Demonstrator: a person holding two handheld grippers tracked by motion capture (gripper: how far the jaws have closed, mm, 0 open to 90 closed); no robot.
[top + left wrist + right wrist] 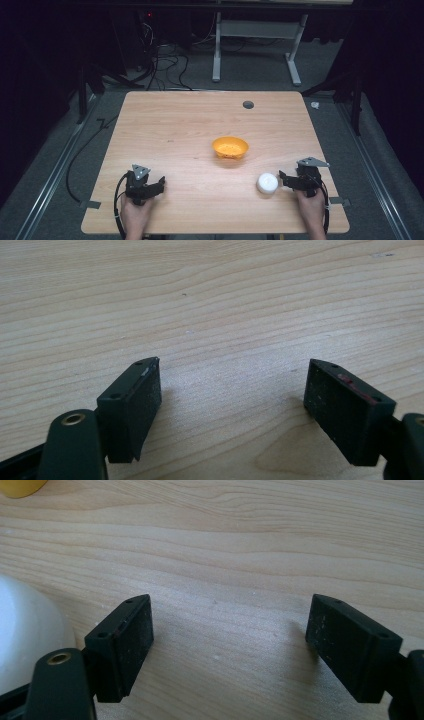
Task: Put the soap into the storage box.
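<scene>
Resting at the lower left of the high view, the left hand-held gripper (159,186) is lying on the wooden counter (180,135), and a hand (134,212) coming in from the bottom edge is holding it. Its grey three-cornered plate is sitting on top, and a black cable is curving down from it toward the bottom of the frame. In the left gripper view, this hand-held gripper (232,405) is showing its two black jaws standing wide apart, with bare wood grain between them and nothing held.

Moving toward the middle of the high view, an orange bowl (230,147) is standing on the counter, a little right of centre. Higher up, near the far edge, a small dark round hole (248,104) is sitting in the wood.

At the lower right of the high view, a white round object (267,183) is lying on the counter, just beside the tips of the right hand-held gripper (283,181), which another hand (311,202) is holding. In the right gripper view, the jaws of this hand-held gripper (230,642) are also standing wide apart and gripping nothing. The white round object (27,635) is appearing at the left edge there, outside the left jaw and close to it; whether they are touching, I cannot tell. A piece of the orange bowl (20,486) is showing in the upper left corner.
</scene>
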